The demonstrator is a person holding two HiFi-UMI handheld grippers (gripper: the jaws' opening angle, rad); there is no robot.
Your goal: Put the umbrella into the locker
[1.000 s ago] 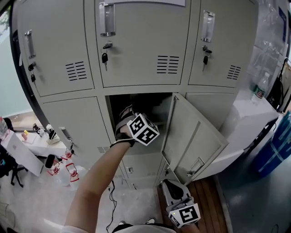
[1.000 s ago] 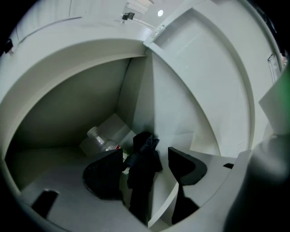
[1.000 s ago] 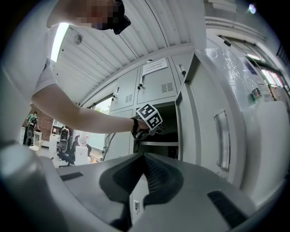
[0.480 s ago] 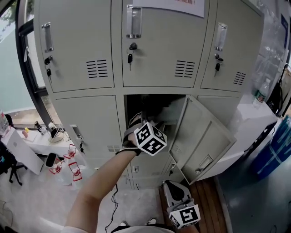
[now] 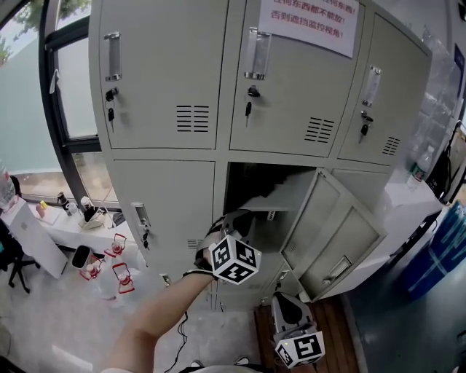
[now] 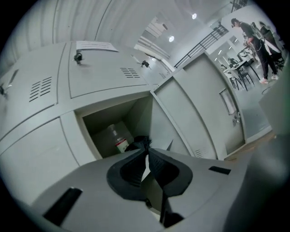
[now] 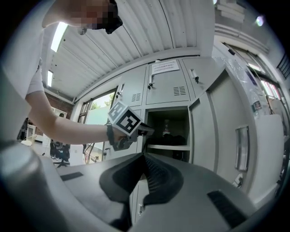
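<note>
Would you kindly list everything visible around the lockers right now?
lockers: one bank, grey, straight ahead
locker door: one, grey, swung open rightward
umbrella: one, black, on the open compartment's shelf
bottle: one, clear with red label, at that compartment's back
notice: one, white with red print, on an upper door
keys: at least three, dark, hanging in locks
table: one, white, lower left
left hand-held gripper: one, grey, before the open compartment; jaws just closed, nothing between them
right hand-held gripper: one, grey, low by the door; jaws together, empty
</note>
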